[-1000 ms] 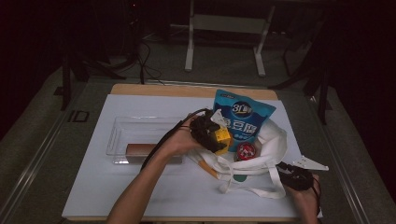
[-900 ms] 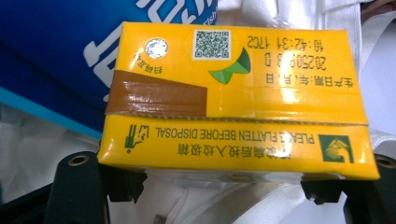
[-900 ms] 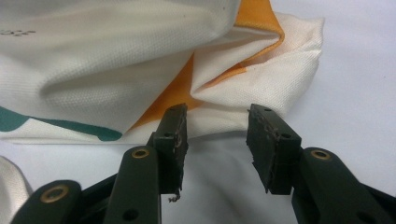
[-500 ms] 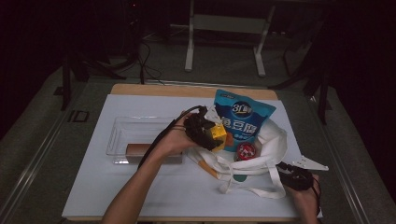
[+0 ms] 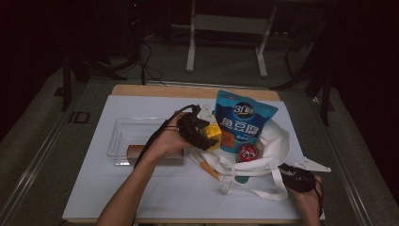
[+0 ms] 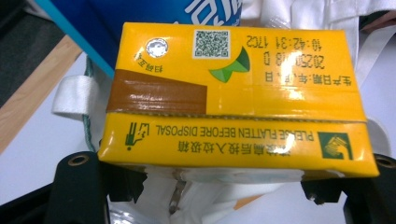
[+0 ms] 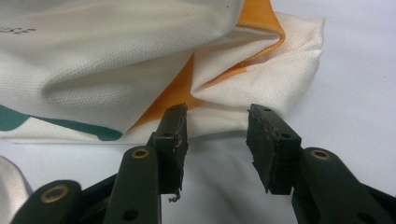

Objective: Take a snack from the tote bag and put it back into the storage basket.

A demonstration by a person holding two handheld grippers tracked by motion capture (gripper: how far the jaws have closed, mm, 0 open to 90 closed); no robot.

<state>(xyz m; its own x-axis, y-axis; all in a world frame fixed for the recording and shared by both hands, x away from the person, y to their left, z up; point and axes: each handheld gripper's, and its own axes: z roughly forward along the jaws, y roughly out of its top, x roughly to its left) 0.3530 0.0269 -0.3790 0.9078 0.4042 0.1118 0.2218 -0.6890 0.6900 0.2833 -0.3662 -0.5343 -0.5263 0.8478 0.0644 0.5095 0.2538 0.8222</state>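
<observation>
1. Left gripper (image 5: 203,134): my fingers (image 6: 77,186) are clamped on the yellow carton (image 6: 233,93), one at each short end. I hold it above the left rim of the white tote bag (image 5: 263,155), near the tabletop's (image 5: 141,188) centre.
2. Step in hand, as I judge it: loading the carton into the bag. The next move calls for carrying it toward 3 o'clock over the mouth, lowering, then releasing.
3. Right gripper (image 7: 217,140): my fingers (image 7: 173,140) stand apart, clamping nothing, with the bag's folded edge just beyond their tips at 12 o'clock; at 5 o'clock on the tabletop.
4. In the way: the blue snack pouch (image 5: 244,120) stands upright in the bag at the carton's 2 o'clock; a red round item (image 5: 247,151) lies at 4 o'clock. Little mouth is free.
5. Clear tray (image 5: 122,134) at 9 o'clock holds a brown bar (image 5: 141,149).
</observation>
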